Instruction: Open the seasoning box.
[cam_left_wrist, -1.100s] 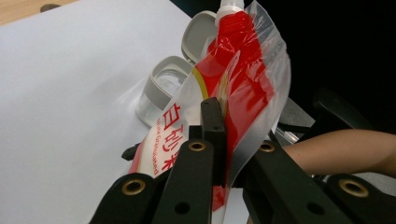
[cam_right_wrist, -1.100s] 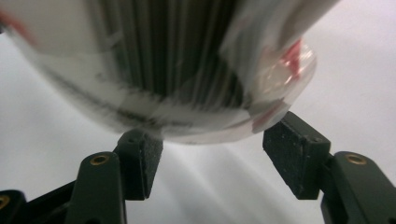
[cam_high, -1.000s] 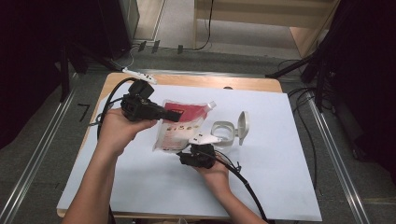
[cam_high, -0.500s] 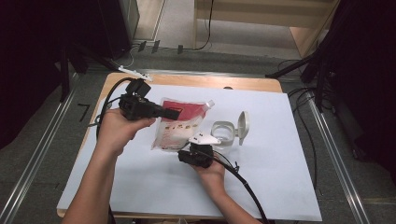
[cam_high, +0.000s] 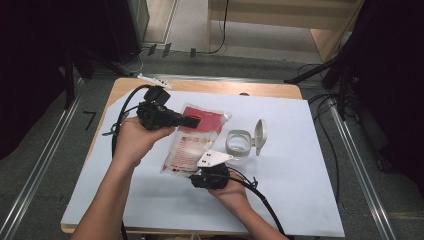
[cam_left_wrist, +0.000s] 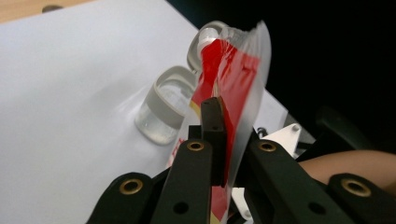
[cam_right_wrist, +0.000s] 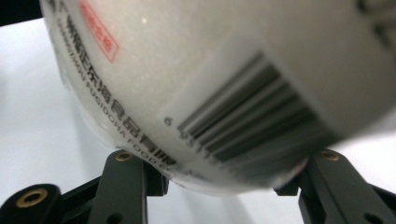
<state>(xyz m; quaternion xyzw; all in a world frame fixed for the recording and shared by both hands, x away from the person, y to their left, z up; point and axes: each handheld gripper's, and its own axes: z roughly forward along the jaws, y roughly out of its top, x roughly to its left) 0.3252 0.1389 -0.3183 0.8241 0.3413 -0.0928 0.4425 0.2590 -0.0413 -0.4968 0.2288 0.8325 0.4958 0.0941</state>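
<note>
Long axis of the red-and-white plastic pouch (cam_high: 192, 142) slants from the left gripper (cam_high: 192, 121), clamped on its red top edge, down to the right gripper (cam_high: 202, 172), whose jaws have been closing around its bulging bottom, with the clear open-lidded container (cam_high: 239, 145) just beside.

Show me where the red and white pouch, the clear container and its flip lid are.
Red and white pouch (cam_high: 192, 142): high view, on its pale middle panel.
Clear container (cam_high: 238, 142): high view, on its near rim.
Flip lid (cam_high: 260, 134): high view, on the raised lid's inner face.
</note>
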